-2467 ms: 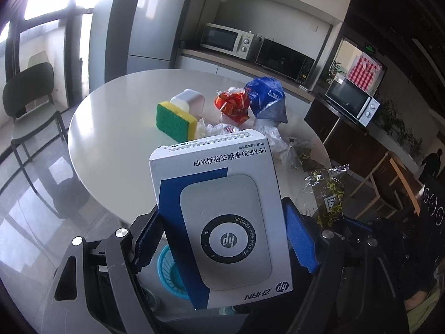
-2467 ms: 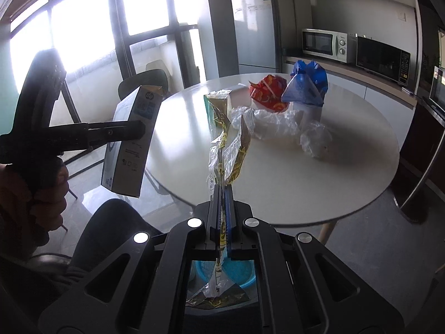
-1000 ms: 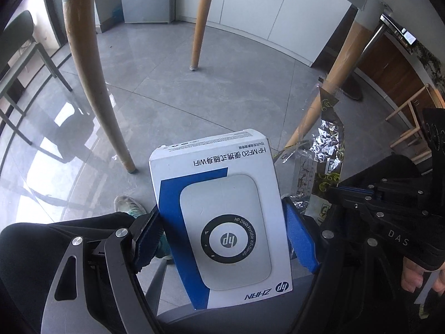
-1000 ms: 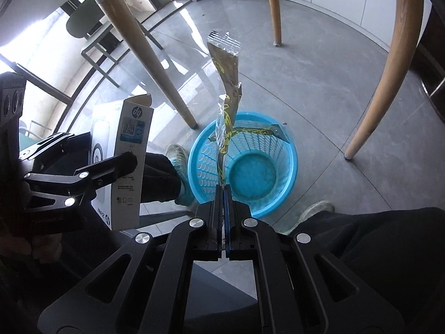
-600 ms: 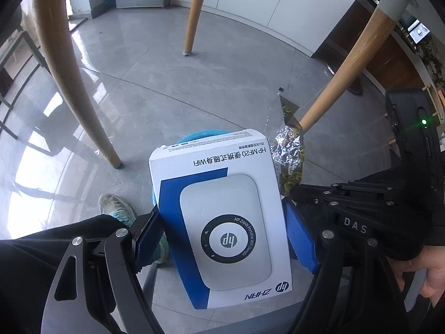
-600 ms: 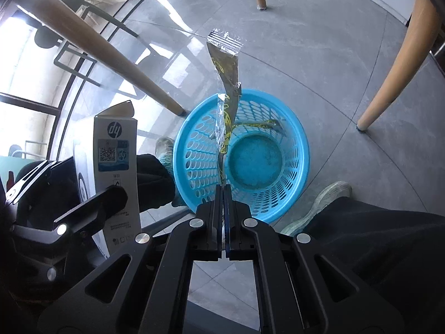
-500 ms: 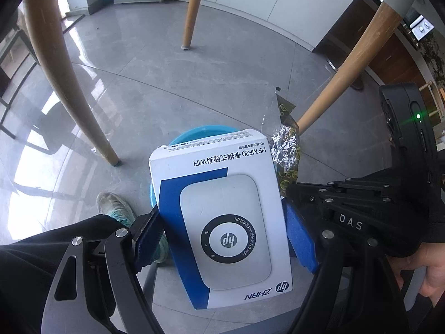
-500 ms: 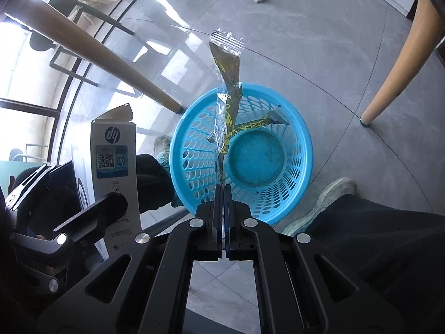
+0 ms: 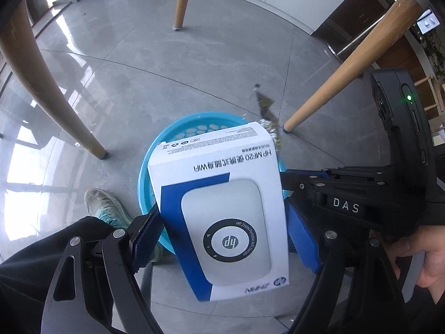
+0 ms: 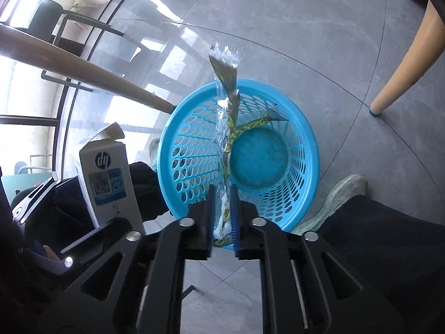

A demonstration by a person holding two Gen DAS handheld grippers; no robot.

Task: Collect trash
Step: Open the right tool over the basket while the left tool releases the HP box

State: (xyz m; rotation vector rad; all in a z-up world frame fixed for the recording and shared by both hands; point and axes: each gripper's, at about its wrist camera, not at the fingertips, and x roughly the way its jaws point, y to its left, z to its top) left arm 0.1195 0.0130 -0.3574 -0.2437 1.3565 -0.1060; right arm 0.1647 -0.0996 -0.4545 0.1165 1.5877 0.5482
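Above a blue basket (image 10: pixel 289 128) standing on the grey tiled floor (image 9: pixel 194 64), both claws are pointed steeply down. Between the blue pads of the left claw (image 9: pixel 222 231) a white and blue box (image 9: pixel 222 208) is seen; its jaws are opening wide, a small gap shows at the right pad, and the box sits tilted, so it looks released rather than squeezed. In the right wrist view the same box, with its top flap open, is seen just beside the basket's left rim. The jaws of the right claw (image 10: pixel 222 208) are opening too, and are parted only narrowly. A long crinkled wrapper (image 10: pixel 226 105), clear with green and yellow print, is seen standing between them, no longer pinched flat, its upper end reaching over the basket's far rim. The bottom of the basket appears bare. Wooden desk legs (image 9: pixel 347 75) are planted around the basket, and a pale shoe (image 10: pixel 342 192) is set close to its right side.
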